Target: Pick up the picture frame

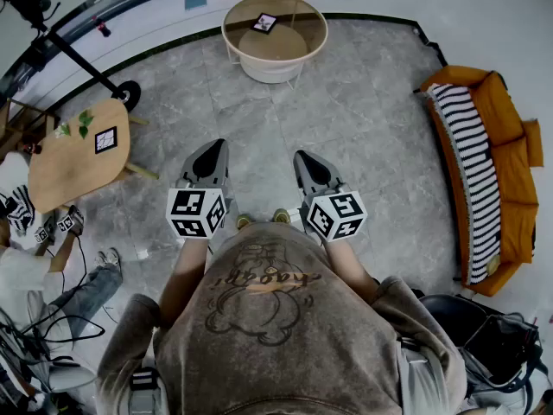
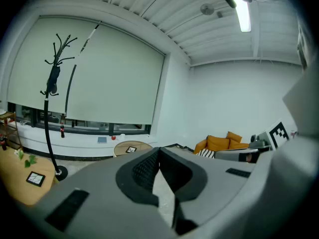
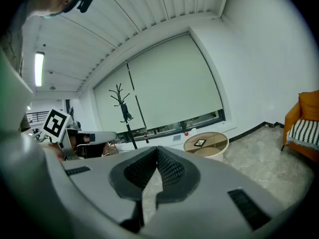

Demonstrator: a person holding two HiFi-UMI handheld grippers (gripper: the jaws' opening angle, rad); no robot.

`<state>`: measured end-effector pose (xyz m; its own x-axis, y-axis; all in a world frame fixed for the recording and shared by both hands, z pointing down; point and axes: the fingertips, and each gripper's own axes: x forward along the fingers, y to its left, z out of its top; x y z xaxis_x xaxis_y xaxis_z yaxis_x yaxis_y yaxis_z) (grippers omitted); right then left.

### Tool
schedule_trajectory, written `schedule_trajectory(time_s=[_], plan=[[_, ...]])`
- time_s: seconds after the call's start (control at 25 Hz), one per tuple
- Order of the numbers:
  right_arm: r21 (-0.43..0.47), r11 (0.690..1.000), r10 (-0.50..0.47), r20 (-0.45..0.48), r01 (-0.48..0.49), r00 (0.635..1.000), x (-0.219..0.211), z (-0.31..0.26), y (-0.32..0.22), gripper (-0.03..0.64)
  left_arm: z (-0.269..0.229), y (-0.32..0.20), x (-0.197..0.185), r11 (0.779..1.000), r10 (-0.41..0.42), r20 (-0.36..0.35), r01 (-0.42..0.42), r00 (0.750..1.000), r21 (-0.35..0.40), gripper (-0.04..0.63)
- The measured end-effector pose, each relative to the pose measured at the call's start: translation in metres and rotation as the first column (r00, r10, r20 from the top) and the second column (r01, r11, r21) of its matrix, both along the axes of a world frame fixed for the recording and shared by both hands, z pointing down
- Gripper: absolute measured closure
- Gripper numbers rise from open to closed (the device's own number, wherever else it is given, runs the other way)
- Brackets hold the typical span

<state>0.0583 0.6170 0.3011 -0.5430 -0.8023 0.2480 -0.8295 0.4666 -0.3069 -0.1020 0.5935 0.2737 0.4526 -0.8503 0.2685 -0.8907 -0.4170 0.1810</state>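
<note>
Far beyond hand-held grippers [image 1: 211,148] [image 1: 305,157], picture frame [image 1: 265,22]

I'm seeing grey stone floor [image 1: 363,119] across the middle, a round worktop [image 1: 259,66] at top centre, an orange sofa [image 1: 510,158] with a striped cushion [image 1: 467,171] on the right, and a wooden table [image 1: 69,162] at left.

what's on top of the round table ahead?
One small dark picture frame lies on the round table; nothing else shows there. Whatever is beneath the frame is covered.
</note>
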Motion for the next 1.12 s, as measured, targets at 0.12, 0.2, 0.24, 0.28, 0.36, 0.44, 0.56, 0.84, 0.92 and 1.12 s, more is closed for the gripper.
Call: schedule_trajectory(time_s=[0.12, 0.2, 0.24, 0.28, 0.36, 0.44, 0.56, 0.84, 0.92, 1.12], plan=[[-0.013, 1.000, -0.003, 0.000, 0.003, 1.000, 0.003, 0.002, -0.026, 0.598, 0.002, -0.025, 0.005, 1.000, 0.001, -0.004, -0.001, 1.000, -0.012, 0.578], [-0.017, 1.000, -0.001, -0.004, 0.001, 1.000, 0.002, 0.004, -0.028, 0.598, 0.003, -0.029, 0.004, 1.000, 0.008, -0.008, -0.008, 1.000, -0.014, 0.578], [-0.015, 1.000, 0.003, -0.006, -0.003, 1.000, -0.001, 0.006, -0.021, 0.598, 0.004, -0.022, 0.002, 1.000, 0.014, -0.008, -0.014, 1.000, -0.013, 0.577], [-0.012, 1.000, 0.008, -0.009, -0.008, 1.000, -0.004, 0.007, -0.011, 0.598, 0.006, -0.014, -0.001, 1.000, 0.021, -0.008, -0.021, 1.000, -0.010, 0.578], [-0.006, 1.000, 0.020, -0.014, -0.020, 1.000, -0.007, 0.009, 0.003, 0.598, 0.008, -0.002, -0.005, 0.999, 0.033, -0.005, -0.033, 0.999, -0.005, 0.578], [-0.007, 0.999, 0.033, -0.009, -0.034, 0.999, -0.007, 0.010, 0.007, 0.598, 0.010, 0.001, -0.007, 0.999, 0.041, -0.003, -0.041, 0.999, -0.006, 0.578], [-0.013, 0.998, 0.058, 0.001, -0.058, 0.998, -0.008, 0.010, 0.008, 0.598, 0.013, -0.001, -0.012, 0.998, 0.055, -0.004, -0.055, 0.998, -0.008, 0.578], [-0.032, 0.992, 0.122, -0.004, -0.122, 0.993, -0.021, 0.026, 0.023, 0.598, 0.026, 0.003, -0.032, 0.995, 0.098, 0.001, -0.098, 0.995, -0.014, 0.577], [-0.036, 0.992, 0.123, -0.008, -0.123, 0.992, -0.025, 0.029, 0.024, 0.598, 0.026, 0.001, -0.037, 0.995, 0.100, -0.001, -0.100, 0.995, -0.009, 0.578], [-0.015, 0.992, 0.123, 0.001, -0.123, 0.992, -0.037, 0.026, 0.006, 0.598, 0.025, -0.020, -0.045, 0.995, 0.099, -0.007, -0.099, 0.995, 0.007, 0.578]])
